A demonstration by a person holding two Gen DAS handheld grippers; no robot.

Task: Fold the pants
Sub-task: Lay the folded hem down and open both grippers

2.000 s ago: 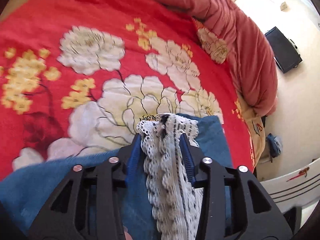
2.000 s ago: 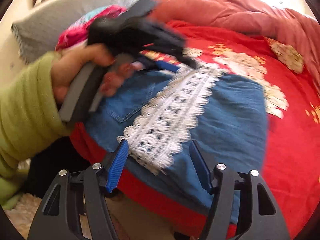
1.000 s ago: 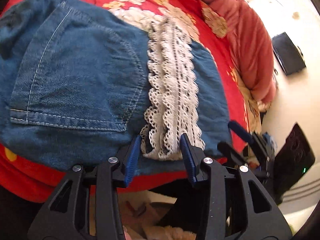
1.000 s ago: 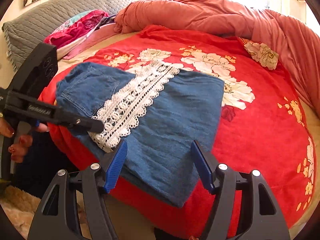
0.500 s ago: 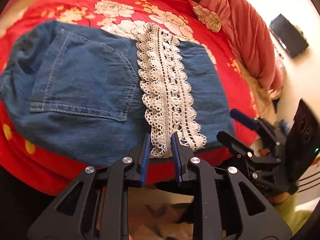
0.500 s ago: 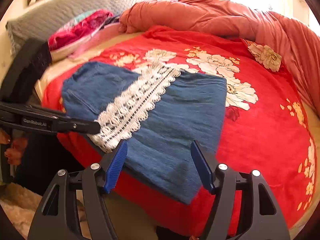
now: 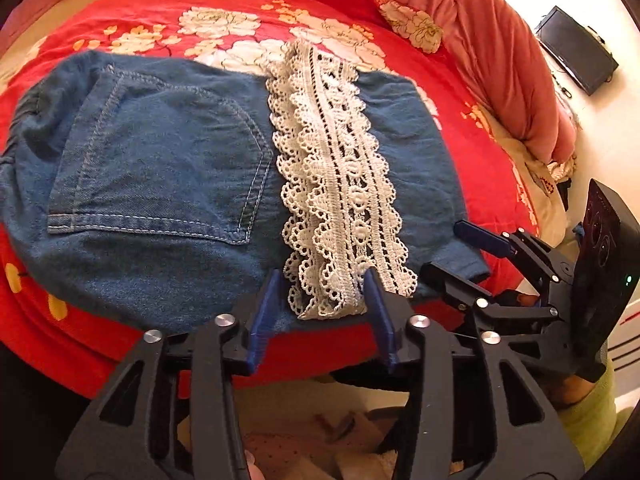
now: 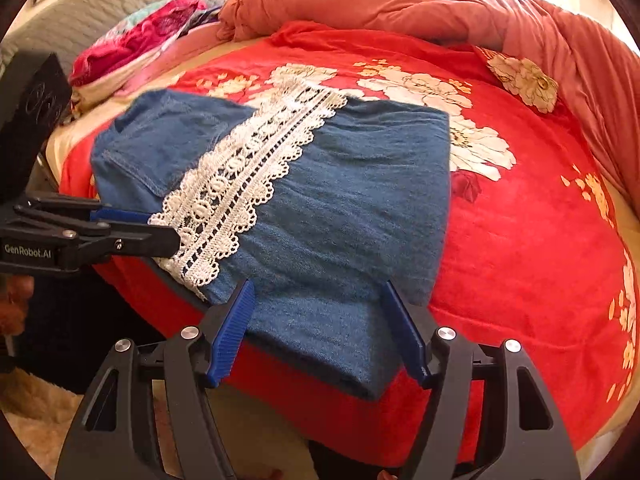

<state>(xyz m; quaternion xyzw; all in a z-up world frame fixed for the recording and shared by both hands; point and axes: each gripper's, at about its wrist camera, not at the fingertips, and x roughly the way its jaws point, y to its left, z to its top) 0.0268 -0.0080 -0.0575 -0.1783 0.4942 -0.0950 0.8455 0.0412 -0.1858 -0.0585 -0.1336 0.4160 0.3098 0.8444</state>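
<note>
Hovering both grippers, left [image 7: 322,312] and right [image 8: 320,332], jaws spread wide and holding nothing, at near edge of folded blue denim pants [image 8: 340,216] with white lace trim [image 7: 336,184] on red floral bed [image 8: 520,240].

Folded pants [image 7: 160,168] lie on the bed [image 7: 480,152] at its near edge, lace trim [image 7: 336,184] across them. Left gripper [image 7: 320,312] sits at the near lace end, right gripper [image 8: 320,332] beside it; quilt [image 8: 380,0] bunched far behind.

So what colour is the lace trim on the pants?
White lace trim, clearest in the left wrist view.
</note>
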